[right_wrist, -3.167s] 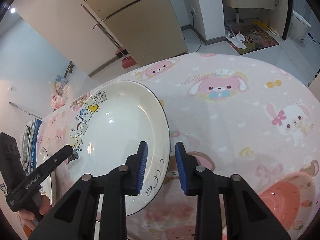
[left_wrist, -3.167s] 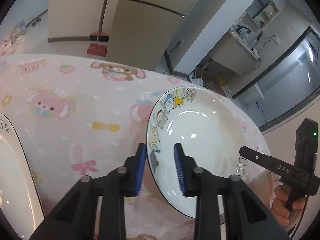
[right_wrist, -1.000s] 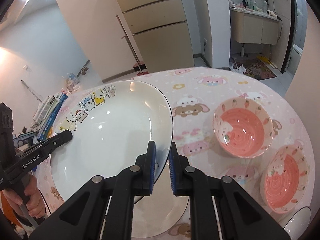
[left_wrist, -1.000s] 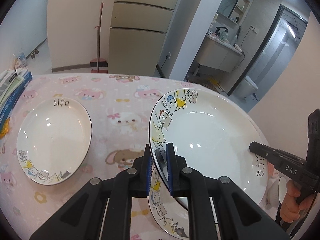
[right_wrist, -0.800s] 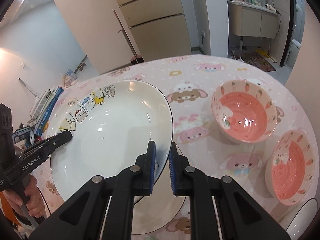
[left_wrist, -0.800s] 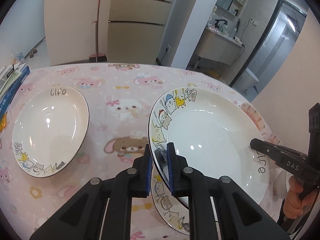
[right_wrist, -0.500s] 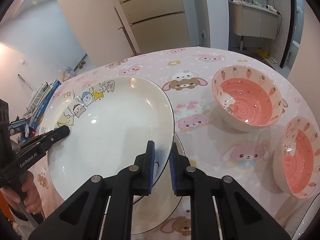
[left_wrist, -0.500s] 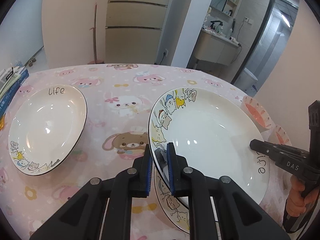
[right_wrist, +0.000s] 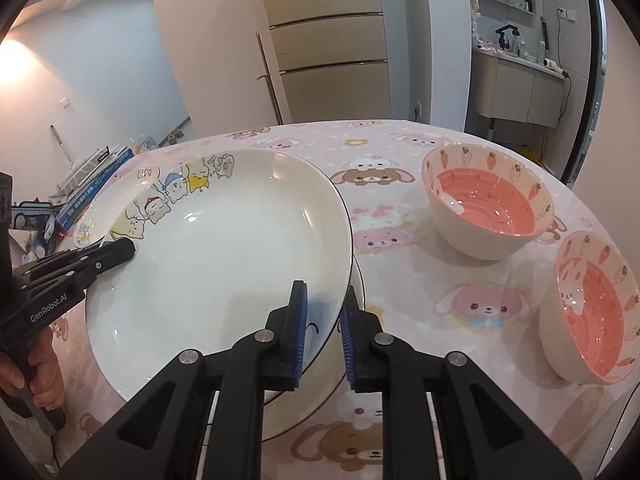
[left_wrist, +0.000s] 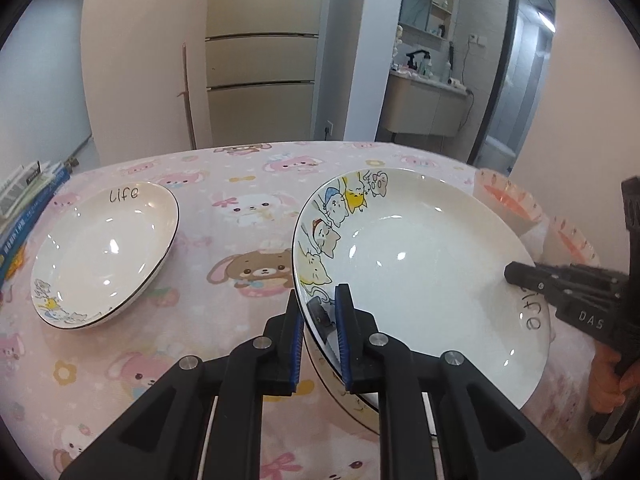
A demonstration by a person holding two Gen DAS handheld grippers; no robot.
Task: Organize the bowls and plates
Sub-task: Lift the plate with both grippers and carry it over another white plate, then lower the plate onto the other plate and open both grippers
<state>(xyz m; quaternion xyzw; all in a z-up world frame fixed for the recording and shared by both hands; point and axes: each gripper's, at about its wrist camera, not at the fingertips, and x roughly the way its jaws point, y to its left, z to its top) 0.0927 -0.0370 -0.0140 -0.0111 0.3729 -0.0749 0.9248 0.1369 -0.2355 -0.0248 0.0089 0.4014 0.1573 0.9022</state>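
Observation:
A white cartoon-cat plate (left_wrist: 420,264) (right_wrist: 224,240) is held level just above a second like plate (left_wrist: 352,396) (right_wrist: 316,384) on the table. My left gripper (left_wrist: 318,320) is shut on its left rim; it also shows in the right wrist view (right_wrist: 120,254). My right gripper (right_wrist: 324,316) is shut on its right rim; it also shows in the left wrist view (left_wrist: 516,274). A third plate marked "life" (left_wrist: 104,252) lies at the left. Two pink strawberry bowls (right_wrist: 488,208) (right_wrist: 588,312) stand at the right.
The round table has a pink cartoon cloth (left_wrist: 248,216). A stack of books (left_wrist: 24,204) lies at its left edge. A fridge (left_wrist: 260,88) and a broom stand behind the table.
Both grippers closed on the plate's rims and lifted it off the table. In the last second they have lowered it toward the plate lying underneath.

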